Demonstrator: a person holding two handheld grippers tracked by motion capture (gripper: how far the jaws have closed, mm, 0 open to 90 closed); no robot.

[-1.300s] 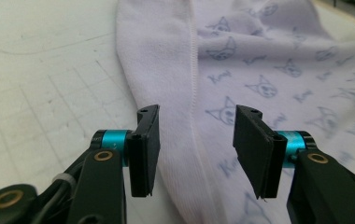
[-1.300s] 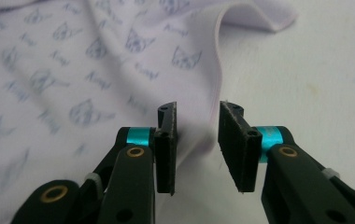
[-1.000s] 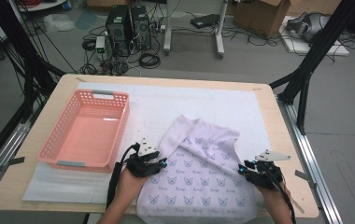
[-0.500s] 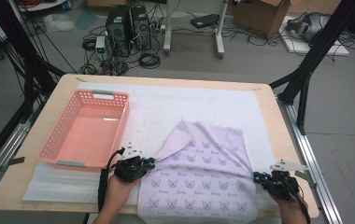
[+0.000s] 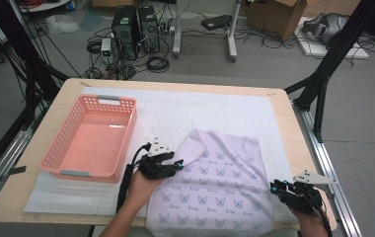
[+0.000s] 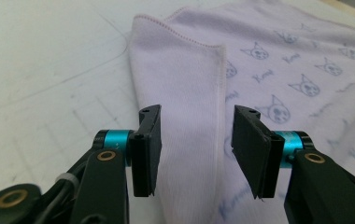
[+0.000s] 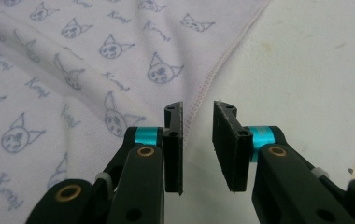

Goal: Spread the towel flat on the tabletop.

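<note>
Two grippers work one pale lilac towel [image 5: 215,187], spread across the lower middle of the high view, right of the pink basket [image 5: 91,138]; the left gripper [image 6: 196,147] has its jaws parted astride a folded-over flap, gripping nothing; the right gripper [image 7: 198,140], at lower right, is likewise parted, straddling the stitched hem. The cloth looks soft, light and limp; it will likely sag and crease, so hems and corners seem the best holds.

grey floor [image 5: 274,64], cables [image 5: 156,61], cardboard box [image 5: 274,17]
</note>
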